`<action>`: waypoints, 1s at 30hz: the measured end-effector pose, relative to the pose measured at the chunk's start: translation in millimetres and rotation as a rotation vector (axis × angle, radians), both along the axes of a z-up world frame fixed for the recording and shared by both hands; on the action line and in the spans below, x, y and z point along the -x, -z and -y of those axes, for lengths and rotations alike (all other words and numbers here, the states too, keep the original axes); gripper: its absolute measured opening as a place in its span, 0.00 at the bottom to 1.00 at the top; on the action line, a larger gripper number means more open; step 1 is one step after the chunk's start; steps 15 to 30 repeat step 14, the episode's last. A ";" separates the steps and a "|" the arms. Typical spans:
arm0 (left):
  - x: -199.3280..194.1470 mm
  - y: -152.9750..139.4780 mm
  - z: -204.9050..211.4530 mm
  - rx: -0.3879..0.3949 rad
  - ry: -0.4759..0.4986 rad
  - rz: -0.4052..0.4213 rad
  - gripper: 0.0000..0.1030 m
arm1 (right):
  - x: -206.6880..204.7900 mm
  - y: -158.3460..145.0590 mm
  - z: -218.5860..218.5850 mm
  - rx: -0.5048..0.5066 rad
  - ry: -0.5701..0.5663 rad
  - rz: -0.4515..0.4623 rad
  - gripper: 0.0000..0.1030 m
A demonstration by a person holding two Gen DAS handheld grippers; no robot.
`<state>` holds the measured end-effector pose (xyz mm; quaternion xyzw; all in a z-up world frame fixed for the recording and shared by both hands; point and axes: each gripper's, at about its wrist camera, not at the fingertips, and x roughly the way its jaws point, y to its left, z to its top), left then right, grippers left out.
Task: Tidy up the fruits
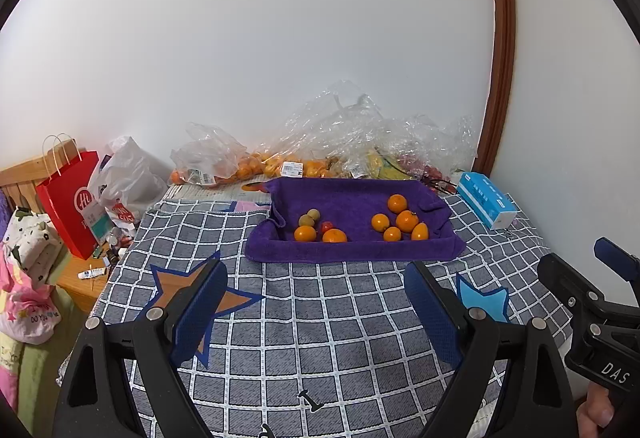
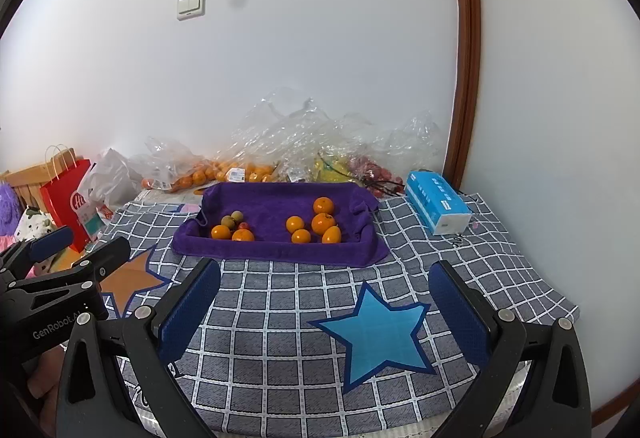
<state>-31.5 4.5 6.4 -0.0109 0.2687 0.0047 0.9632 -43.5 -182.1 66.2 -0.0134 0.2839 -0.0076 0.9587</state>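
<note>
Going left to right, a red paper gift bag with white cord handles (image 1: 70, 204) is standing at the far left edge, next to a crumpled white plastic bag (image 1: 126, 178). The left gripper (image 1: 316, 312) is hovering with its blue-padded fingers spread wide and nothing between them, above a bench draped in a grey cloth with a white grid pattern (image 1: 332, 318), where a brown star patch outlined in blue (image 1: 192, 290) is showing partly behind its left finger. Further back, a purple towel folded up into a shallow tray (image 1: 352, 250) is lying on the cloth, holding two groups of small fruits: a left cluster of two oranges, two pale round fruits and one small red fruit (image 1: 318, 228), and, apart from it, a right cluster of five oranges (image 1: 400, 222). Behind the towel, clear crinkled plastic bags of more oranges and other fruit (image 1: 320, 154) are piling against the white wall. The right gripper (image 2: 326, 314) is likewise hanging with its fingers spread and empty, over a light blue star patch (image 2: 380, 326) on the cloth. At the far right, a blue and white tissue pack (image 2: 438, 202) is resting on the cloth beside a brown wooden door frame (image 2: 466, 50).
</note>
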 end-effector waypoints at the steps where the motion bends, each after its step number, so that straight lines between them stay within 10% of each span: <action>1: 0.2 0.0 -0.3 0.001 0.000 0.000 0.87 | 0.0 0.0 0.0 0.000 0.000 0.000 0.99; 30: 0.8 -0.6 -0.7 0.003 0.003 0.001 0.88 | 0.1 -1.1 -0.2 -0.001 0.000 0.002 0.99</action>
